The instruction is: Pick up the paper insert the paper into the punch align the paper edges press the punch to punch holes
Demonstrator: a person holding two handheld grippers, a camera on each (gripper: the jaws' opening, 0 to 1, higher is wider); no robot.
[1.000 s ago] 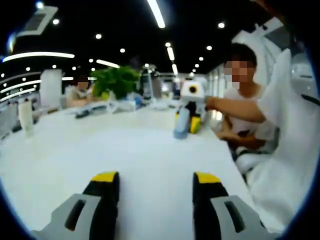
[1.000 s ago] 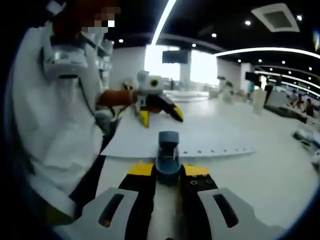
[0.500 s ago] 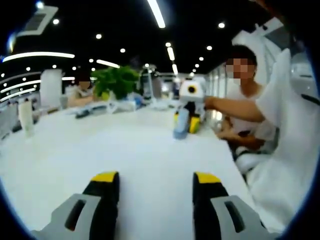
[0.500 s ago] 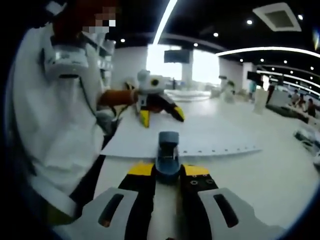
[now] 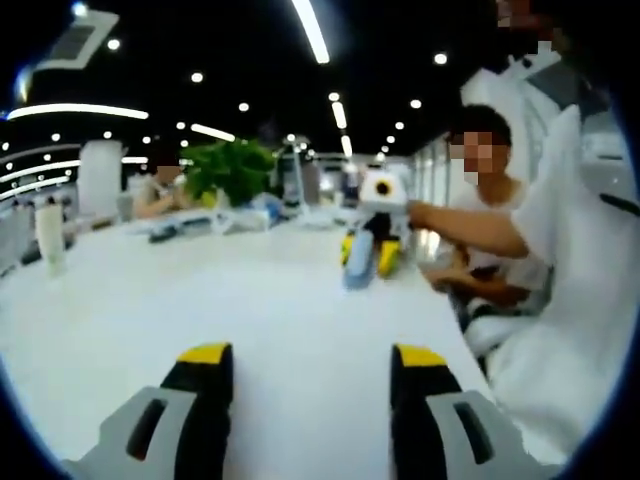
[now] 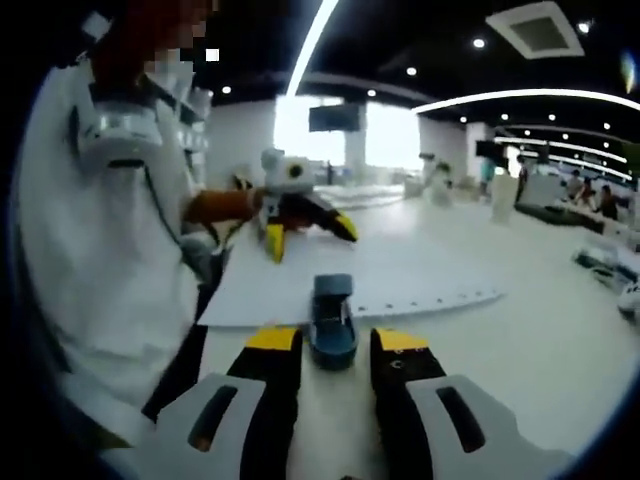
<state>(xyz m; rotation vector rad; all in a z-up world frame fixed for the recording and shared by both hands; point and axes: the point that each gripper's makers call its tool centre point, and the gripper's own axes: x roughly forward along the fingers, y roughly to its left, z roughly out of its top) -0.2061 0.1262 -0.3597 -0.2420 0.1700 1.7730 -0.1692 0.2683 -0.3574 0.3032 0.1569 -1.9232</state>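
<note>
A blue-grey hole punch (image 6: 332, 320) sits on the near edge of a white paper sheet (image 6: 400, 270), and a row of small holes runs along that edge. My right gripper (image 6: 336, 345) is open, its yellow-tipped jaws standing a little apart on either side of the punch's rear end. Farther off, a hand holds my left gripper (image 6: 305, 232) on the far part of the sheet. In the left gripper view, my left gripper (image 5: 310, 362) is open over the bare white table (image 5: 200, 300). Across that table are the right gripper (image 5: 368, 256) and the punch (image 5: 358, 268).
A person in white stands close beside the table (image 6: 110, 230). Another person (image 5: 490, 220) sits behind. On the far table edge are a green plant (image 5: 232, 165), a white cup (image 5: 50, 232) and some clutter. More desks and people (image 6: 590, 200) lie in the distance.
My right gripper's jaws were shut on the punch and have now parted from it and drawn back slightly. The left gripper view has shifted only a little.
</note>
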